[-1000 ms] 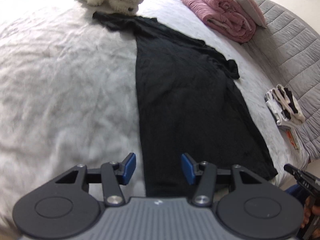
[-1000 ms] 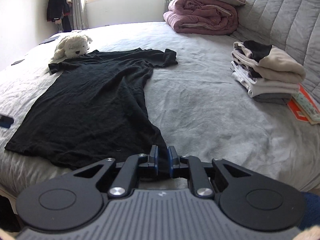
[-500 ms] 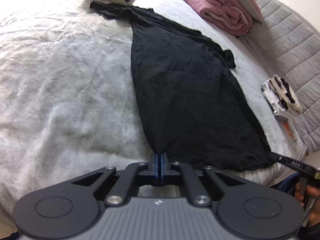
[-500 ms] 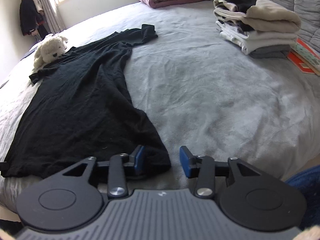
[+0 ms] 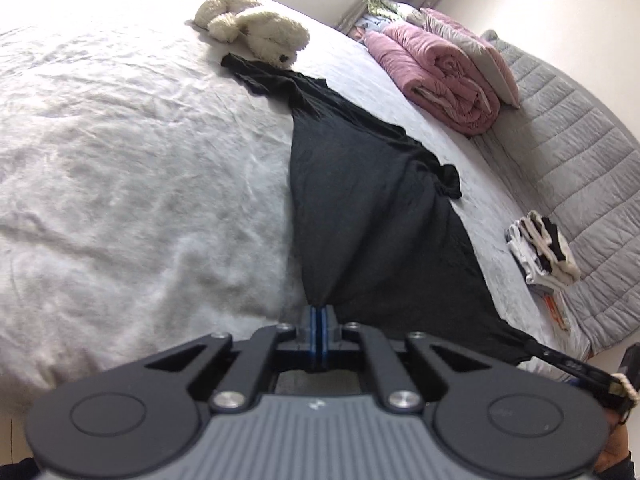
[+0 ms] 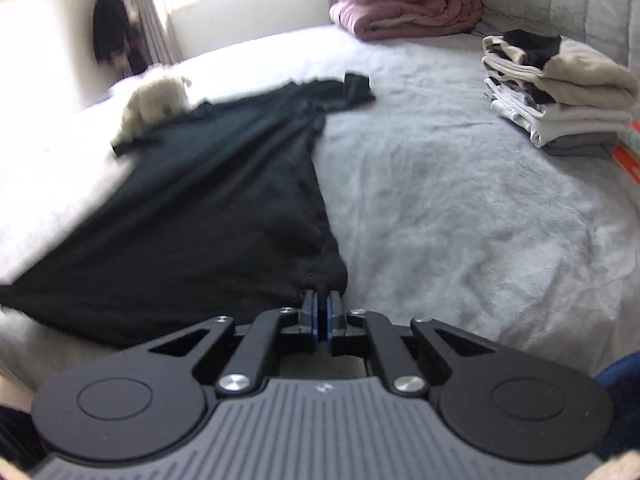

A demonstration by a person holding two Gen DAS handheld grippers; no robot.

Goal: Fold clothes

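Both tools, left [image 5: 319, 314] and right [image 6: 321, 305], pinch black shirt [image 5: 372, 216] hem corners.

The shirt [image 5: 360, 216] was thin matt black cloth, softly creased. The bedspread [image 5: 120, 184] under it looked like pale, slightly fuzzy fabric, rumpled. Beyond the shirt lay a fluffy plush toy [image 5: 256, 30]. The left gripper [image 5: 319, 322] was matt black plastic with shiny metal screws.

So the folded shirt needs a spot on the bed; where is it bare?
Bare between the shirt and the stack. Also bare left of the shirt, below the plush. Crowded by the duvet.
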